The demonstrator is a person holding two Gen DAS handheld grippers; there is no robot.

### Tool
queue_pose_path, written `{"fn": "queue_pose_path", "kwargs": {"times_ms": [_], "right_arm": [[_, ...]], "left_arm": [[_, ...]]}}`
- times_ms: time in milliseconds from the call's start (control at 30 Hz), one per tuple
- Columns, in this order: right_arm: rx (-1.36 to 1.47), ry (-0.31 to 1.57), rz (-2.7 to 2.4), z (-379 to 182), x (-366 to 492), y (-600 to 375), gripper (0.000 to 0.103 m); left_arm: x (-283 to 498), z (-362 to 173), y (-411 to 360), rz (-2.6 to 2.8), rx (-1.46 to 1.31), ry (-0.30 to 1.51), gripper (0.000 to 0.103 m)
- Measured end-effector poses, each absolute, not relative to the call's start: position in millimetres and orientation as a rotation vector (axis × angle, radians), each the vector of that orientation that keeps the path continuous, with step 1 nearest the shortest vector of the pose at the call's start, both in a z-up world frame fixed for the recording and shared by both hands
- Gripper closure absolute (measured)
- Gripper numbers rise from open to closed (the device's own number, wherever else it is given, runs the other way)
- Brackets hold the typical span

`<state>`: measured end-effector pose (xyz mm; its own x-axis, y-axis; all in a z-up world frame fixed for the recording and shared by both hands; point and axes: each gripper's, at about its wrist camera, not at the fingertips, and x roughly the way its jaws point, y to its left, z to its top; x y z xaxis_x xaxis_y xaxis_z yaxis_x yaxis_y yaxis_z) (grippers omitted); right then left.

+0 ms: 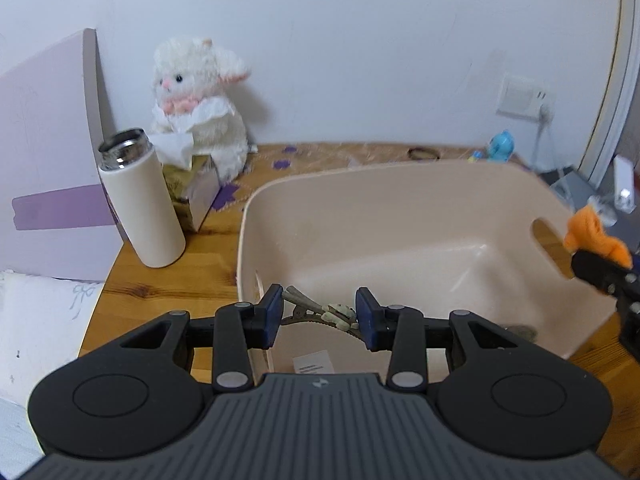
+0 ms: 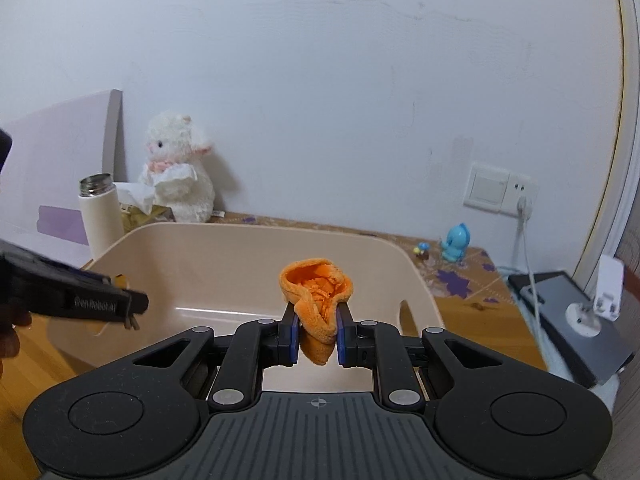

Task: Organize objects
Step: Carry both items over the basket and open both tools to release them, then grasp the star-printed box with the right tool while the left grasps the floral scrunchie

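Currently, an orange cloth [image 2: 318, 304] is pinched between the narrowed jaws of the right gripper [image 2: 317, 338]; most of the bunched fabric rises above the pads and a short tail hangs below them. Ahead of and below these jaws the beige bin [image 2: 224, 248] is seen, its open interior lying directly forward, so the cloth is judged to be carried over the near rim for release inside.

The left gripper [image 1: 318, 314] is held with its jaws moderately wide, over the bin's near left corner. Between its blue pads [image 1: 273, 312] a small hair clip [image 1: 320, 310] with pale beads is seen. Its long axis runs roughly across the gap, from the left pad toward the right one, and its grey end is close to the left pad. Whether it is touched by either pad or simply lies lower in the bin cannot be told.

The decisive relation is judged to be that of the cloth to the bin floor: straight ahead and beneath the right jaws, with the right gripper plainly the nearer. Spreading those jaws should let the soft cloth fall inside, provided the tail is past the rim.

Beyond the left jaws, outside the bin, a white bottle [image 1: 142, 204] stands.
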<state>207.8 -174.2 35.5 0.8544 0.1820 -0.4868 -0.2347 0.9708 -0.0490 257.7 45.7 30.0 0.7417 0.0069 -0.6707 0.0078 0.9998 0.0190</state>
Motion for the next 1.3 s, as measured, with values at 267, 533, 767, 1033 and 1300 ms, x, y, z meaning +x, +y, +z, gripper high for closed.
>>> {"fn": "queue_pose_path", "kwargs": {"times_ms": [267,533,767,1033,1300], "right_arm": [[-0.126,0.571,0.200,16.4,225.2,-170.1,0.068],[-0.106,0.506,0.211,34.3,202.2,-173.7,0.024],[-0.097,0.463,0.186,49.9,175.7,-176.6,0.009],[-0.106,0.456,0.175,54.2,139.3,-182.8,0.002],[-0.131,0.501,0.179,39.8,111.8,-181.2,0.002]], "left_arm": [[271.0,16.5,36.2,-0.045,0.064,0.779,0.061],[257.8,35.5,38.6,-0.089,0.001,0.731,0.033],[230.8,55.4,40.6,-0.079,-0.013,0.682,0.027],[196.3,61.6,40.1,-0.089,0.011,0.670,0.019],[163.2,51.1,40.6,-0.126,0.036,0.701,0.014]]}}
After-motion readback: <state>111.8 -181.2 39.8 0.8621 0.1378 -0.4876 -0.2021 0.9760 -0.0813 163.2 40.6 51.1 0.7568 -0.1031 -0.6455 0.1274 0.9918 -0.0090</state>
